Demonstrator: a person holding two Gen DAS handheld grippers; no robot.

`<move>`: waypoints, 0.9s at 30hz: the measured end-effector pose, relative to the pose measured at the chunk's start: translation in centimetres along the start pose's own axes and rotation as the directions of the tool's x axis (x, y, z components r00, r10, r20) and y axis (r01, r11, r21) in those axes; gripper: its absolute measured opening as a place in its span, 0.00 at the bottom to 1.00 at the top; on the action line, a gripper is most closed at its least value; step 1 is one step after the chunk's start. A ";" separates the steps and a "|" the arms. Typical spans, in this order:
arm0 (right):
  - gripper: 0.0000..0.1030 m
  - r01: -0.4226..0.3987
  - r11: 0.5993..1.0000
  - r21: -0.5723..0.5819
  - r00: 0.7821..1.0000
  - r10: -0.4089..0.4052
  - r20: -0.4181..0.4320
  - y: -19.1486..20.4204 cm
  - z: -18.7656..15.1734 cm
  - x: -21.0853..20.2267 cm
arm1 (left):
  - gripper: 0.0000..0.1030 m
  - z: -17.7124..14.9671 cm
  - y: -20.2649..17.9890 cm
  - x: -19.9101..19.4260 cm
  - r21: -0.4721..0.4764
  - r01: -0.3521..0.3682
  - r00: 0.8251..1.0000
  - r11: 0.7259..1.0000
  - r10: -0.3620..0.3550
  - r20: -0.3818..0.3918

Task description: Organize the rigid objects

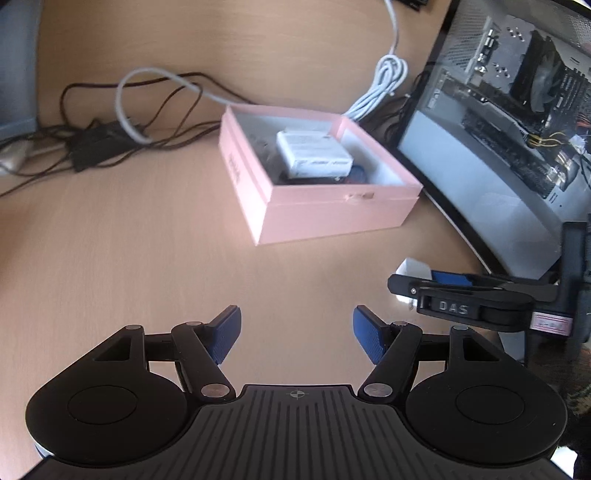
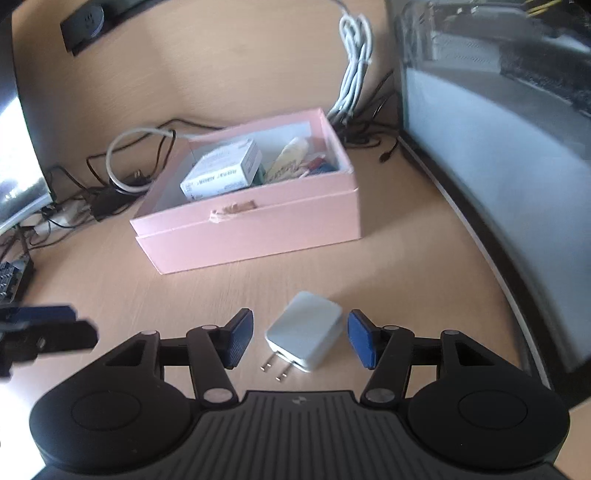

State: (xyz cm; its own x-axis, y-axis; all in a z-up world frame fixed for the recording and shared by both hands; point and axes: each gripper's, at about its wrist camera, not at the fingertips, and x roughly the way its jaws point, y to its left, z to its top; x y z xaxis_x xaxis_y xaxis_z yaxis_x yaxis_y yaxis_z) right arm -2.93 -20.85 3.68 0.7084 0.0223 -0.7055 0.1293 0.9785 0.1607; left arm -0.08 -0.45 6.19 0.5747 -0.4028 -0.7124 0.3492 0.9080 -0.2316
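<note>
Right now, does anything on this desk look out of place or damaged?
Yes. A white two-prong wall charger lies loose on the wooden desk, outside the open pink cardboard box that holds the other items. It sits between the right gripper's open jaws, untouched. The box's front wall has a small torn patch.

Bench (image 2: 424, 236): light wood-grain top, matte, lit by soft daylight with pale sheen.
Computer case (image 1: 517, 122): stands along the bench's right edge; glass side panel, black frame, circuit boards and fan visible inside.
White cable bundle (image 1: 384, 81): coiled, just beside the case.
Black cables and adapter (image 1: 92, 144): tangled at the far left.
Round-socket black outlet plate (image 2: 88, 22): set at the bench's far edge.
Monitor edge (image 2: 14, 155): at the left.
</note>
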 end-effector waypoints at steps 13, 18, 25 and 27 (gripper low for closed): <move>0.31 0.002 0.978 -0.211 0.995 0.018 0.095 2.2 3.1 -3.6 | 0.70 -2.5 2.9 -2.4 -0.086 -0.078 0.997 0.993 0.080 0.023; 0.31 0.056 0.964 -0.259 0.959 0.021 0.284 4.0 10.4 -4.9 | 0.70 -2.4 2.6 -2.4 -0.072 -0.097 0.995 0.993 0.099 0.030; 0.48 0.063 0.977 -0.204 0.946 0.007 0.325 4.0 15.5 -2.6 | 0.70 -2.6 3.0 -0.9 -0.039 -0.191 0.981 0.981 0.193 0.029; 0.54 0.038 0.979 -0.201 0.955 0.024 0.297 3.4 13.7 -2.6 | 0.70 -3.1 3.1 -0.1 -0.032 -0.207 0.978 0.978 0.207 0.009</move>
State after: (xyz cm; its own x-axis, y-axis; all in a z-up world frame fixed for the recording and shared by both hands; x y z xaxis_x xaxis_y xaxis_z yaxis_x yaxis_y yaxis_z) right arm 5.12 -20.40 15.50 0.8852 -0.0162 -0.4649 0.0139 0.9999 -0.0083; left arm -1.35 2.79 3.51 0.6412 -0.2067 -0.7391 0.1984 0.9749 -0.1005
